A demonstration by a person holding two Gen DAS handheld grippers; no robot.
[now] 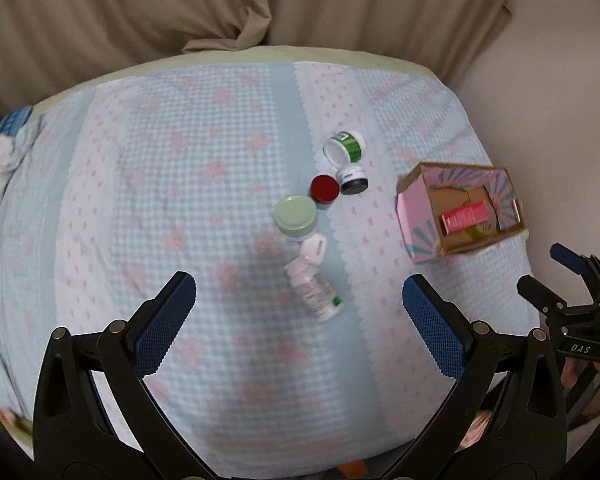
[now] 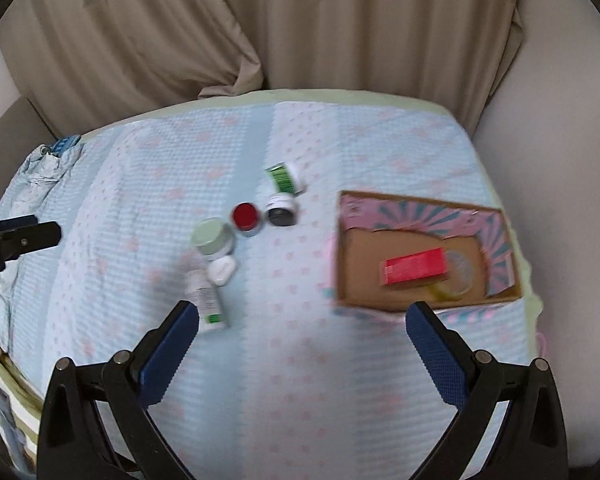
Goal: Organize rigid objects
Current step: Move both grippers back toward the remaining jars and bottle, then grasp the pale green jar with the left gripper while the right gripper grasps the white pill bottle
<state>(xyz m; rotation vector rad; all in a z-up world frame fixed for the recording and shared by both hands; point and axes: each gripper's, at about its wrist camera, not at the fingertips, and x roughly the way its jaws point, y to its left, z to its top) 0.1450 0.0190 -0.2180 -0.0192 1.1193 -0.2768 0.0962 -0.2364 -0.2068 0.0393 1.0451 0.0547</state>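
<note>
A row of small containers lies on the checked bedcover: a green-labelled white jar on its side, a black-lidded jar, a red-lidded jar, a pale green-lidded jar, a small white cap piece and a white bottle lying flat. A pink cardboard box to the right holds a red packet. My left gripper is open above the bottle. My right gripper is open and empty, between bottle and box.
Beige curtains hang behind the bed. A pale wall lies to the right. Crumpled bedding with a blue tag sits at the far left. The right gripper shows at the left wrist view's right edge.
</note>
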